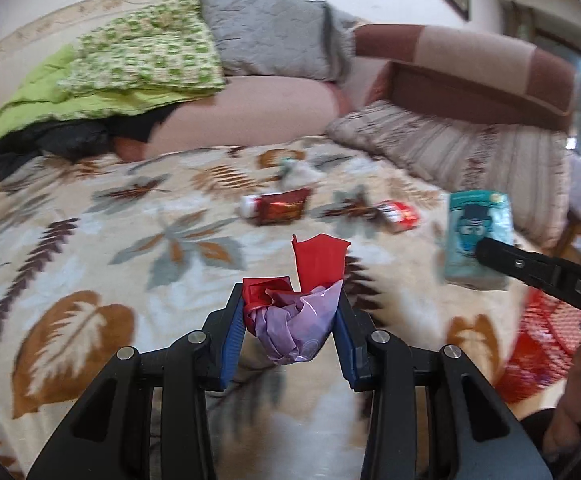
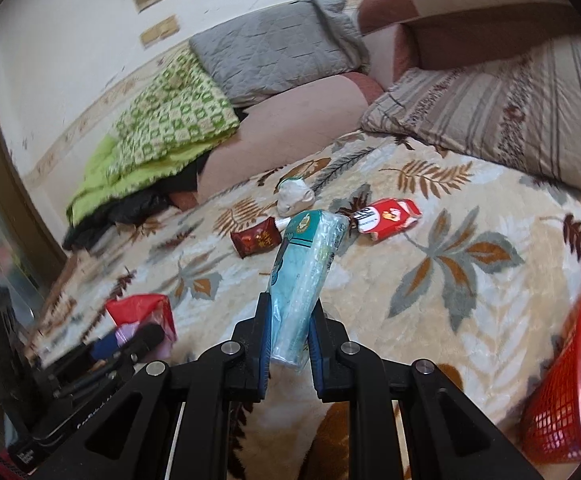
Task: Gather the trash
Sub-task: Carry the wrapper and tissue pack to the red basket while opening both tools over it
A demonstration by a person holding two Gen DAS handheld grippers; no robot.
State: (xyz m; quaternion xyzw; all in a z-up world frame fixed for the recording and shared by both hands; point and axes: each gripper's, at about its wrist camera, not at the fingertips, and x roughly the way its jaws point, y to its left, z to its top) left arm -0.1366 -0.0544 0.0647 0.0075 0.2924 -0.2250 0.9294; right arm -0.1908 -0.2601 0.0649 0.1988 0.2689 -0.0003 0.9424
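The left gripper (image 1: pixel 290 316) has its jaws clenched on a crumpled red and lilac wrapper (image 1: pixel 296 312). The right gripper (image 2: pixel 289 336) has its jaws clenched on a teal tissue packet (image 2: pixel 306 276). Both hang above a leaf-patterned bed (image 2: pixel 470 320). To the near right stands a red mesh basket (image 2: pixel 562 392), already holding something. Farther off lie a brown sachet (image 2: pixel 255 237), a red carton (image 2: pixel 390 218) and a white wad (image 2: pixel 294 196), not yet collected.
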